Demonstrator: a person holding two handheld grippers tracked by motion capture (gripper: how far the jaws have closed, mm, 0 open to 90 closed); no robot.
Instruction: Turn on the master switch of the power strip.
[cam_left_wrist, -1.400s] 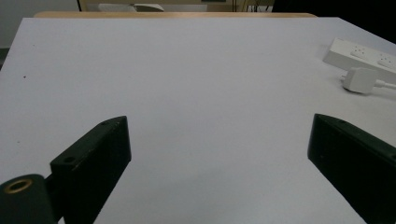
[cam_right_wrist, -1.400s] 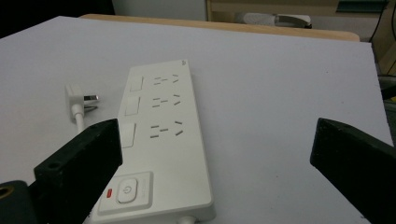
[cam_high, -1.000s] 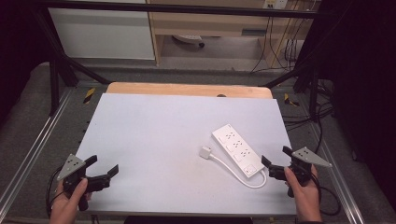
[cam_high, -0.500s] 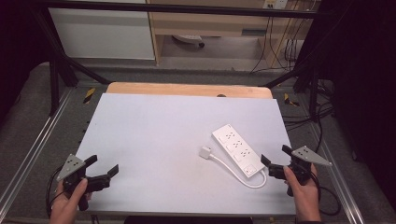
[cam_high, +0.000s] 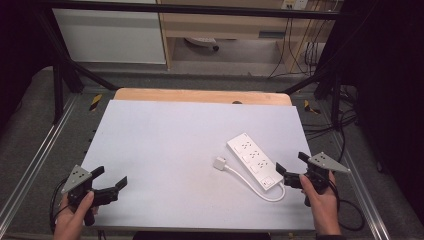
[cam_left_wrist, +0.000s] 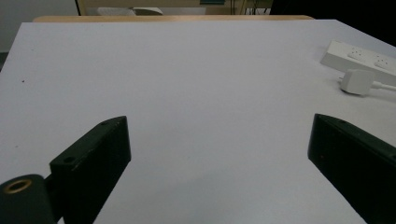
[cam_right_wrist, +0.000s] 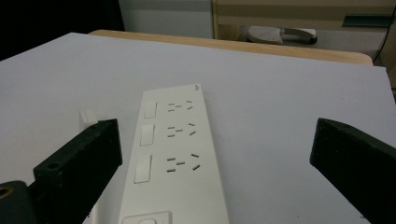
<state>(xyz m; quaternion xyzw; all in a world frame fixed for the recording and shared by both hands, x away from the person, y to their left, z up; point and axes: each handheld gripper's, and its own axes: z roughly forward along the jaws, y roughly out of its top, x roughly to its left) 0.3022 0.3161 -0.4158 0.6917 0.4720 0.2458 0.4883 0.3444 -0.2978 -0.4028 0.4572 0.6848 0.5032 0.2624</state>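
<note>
A white power strip lies slantwise on the right half of the white table top, with three sockets and switches facing up. Its white cable loops round the near end to a white plug lying just left of the strip; the plug also appears in the left gripper view. My right gripper is open, just off the strip's near end, jaws wide apart with nothing between them. My left gripper is open over the bare near-left corner, far from the strip.
A wooden board edge runs along the table's far side. Metal frame rails flank the table on both sides. Cables hang behind on the floor at the back right, near a white cabinet.
</note>
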